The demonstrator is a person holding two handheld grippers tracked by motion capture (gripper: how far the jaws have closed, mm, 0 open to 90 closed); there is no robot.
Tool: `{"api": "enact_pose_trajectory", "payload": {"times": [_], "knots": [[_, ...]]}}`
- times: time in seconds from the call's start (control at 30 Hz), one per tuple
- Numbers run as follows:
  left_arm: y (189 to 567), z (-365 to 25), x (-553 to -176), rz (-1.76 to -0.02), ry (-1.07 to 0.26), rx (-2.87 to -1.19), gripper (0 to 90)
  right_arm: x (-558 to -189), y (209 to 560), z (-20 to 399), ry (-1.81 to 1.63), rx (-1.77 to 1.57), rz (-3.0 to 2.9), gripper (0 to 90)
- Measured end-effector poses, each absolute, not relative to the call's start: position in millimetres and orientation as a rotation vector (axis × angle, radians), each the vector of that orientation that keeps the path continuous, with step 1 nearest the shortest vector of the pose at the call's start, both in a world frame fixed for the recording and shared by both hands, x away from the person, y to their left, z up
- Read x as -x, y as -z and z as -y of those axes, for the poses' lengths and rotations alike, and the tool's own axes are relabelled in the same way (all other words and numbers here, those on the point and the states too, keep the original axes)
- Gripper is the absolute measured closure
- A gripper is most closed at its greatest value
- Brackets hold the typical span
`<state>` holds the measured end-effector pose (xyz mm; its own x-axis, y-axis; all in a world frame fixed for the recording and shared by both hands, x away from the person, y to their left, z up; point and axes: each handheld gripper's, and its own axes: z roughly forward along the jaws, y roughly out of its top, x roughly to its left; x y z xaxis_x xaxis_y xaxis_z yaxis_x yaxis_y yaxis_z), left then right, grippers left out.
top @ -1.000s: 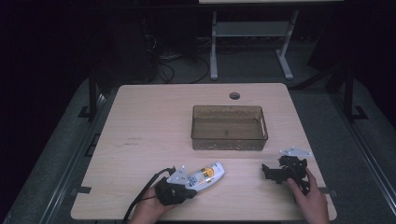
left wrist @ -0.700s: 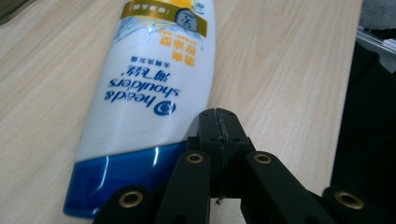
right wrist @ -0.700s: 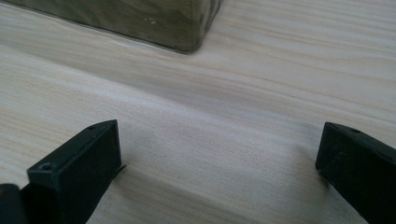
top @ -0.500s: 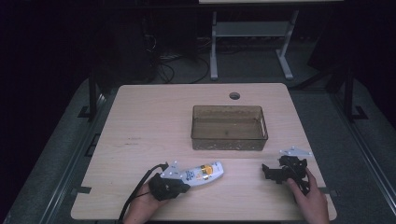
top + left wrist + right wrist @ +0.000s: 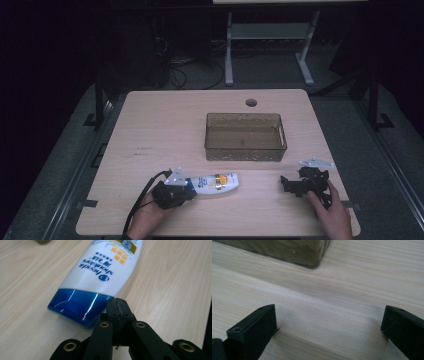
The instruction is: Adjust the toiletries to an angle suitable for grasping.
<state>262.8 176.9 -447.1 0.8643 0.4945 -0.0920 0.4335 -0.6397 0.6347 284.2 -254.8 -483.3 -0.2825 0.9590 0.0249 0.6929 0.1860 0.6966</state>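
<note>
So the left claw [image 5: 117,302] is sitting with its jaws pressed fully together, nothing between them, and its closed tip is right up against the blue cap [image 5: 77,306] of a Head & Shoulders shampoo bottle [image 5: 100,270]. From the left gripper view I can't quite tell if it's actually touching the cap or just beside it. The bottle is lying flat on its side on the light wood table [image 5: 165,125], near the front edge and a bit left of centre, with the cap end pointing toward the left claw [image 5: 175,192] and the white body [image 5: 217,182] stretching off to the right in the high view.

Over on the right, the right claw [image 5: 295,184] is resting low near the front right of the table, well apart from the bottle, with a hand [image 5: 332,217] wrapped around the back of it. Its jaws are standing wide, with bare wood showing between them in the right gripper view, and the corner of the brownish see-through plastic bin [image 5: 287,251] is sitting just ahead. That bin [image 5: 245,137] is sitting around the middle of the table, behind the bottle.
</note>
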Motion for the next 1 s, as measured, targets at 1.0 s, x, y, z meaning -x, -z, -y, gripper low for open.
{"api": "enact_pose_trajectory", "payload": {"times": [1.0], "knots": [[450.6,-191.2,-299.3,-0.775,-0.215,-2.336,89.6,-284.3,483.2,254.8,-0.853,-1.549,-2.049,0.0]]}}
